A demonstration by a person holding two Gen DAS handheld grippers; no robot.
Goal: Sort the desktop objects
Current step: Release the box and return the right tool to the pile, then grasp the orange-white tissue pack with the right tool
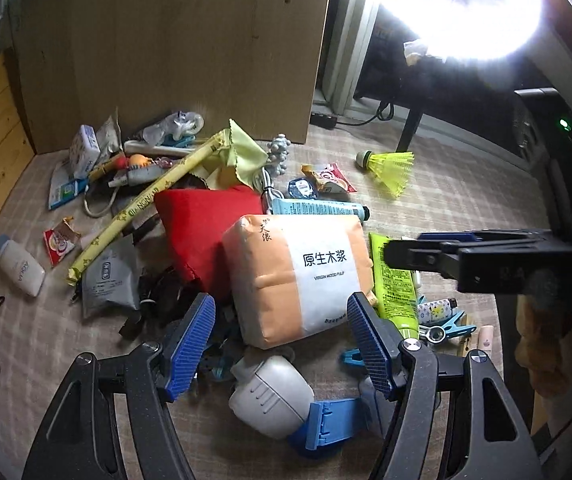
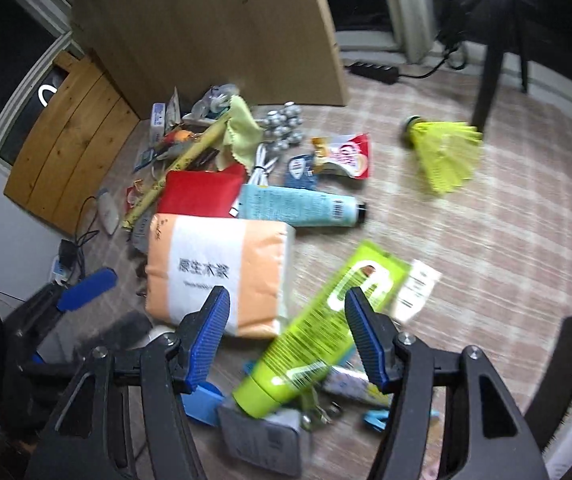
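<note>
Jaws apart on left gripper (image 1: pixel 282 344), above tissue pack (image 1: pixel 297 276); right gripper (image 2: pixel 286 340) apart over green tube (image 2: pixel 317 332).

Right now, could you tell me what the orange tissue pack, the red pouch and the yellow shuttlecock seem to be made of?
Orange tissue pack: thin plastic film, slightly glossy, creased at its seams. Red pouch: probably woven fabric, matte, with soft folds and a zigzag-cut edge. Yellow shuttlecock: moulded plastic skirt, translucent and ribbed; its cap material is unclear.
</note>
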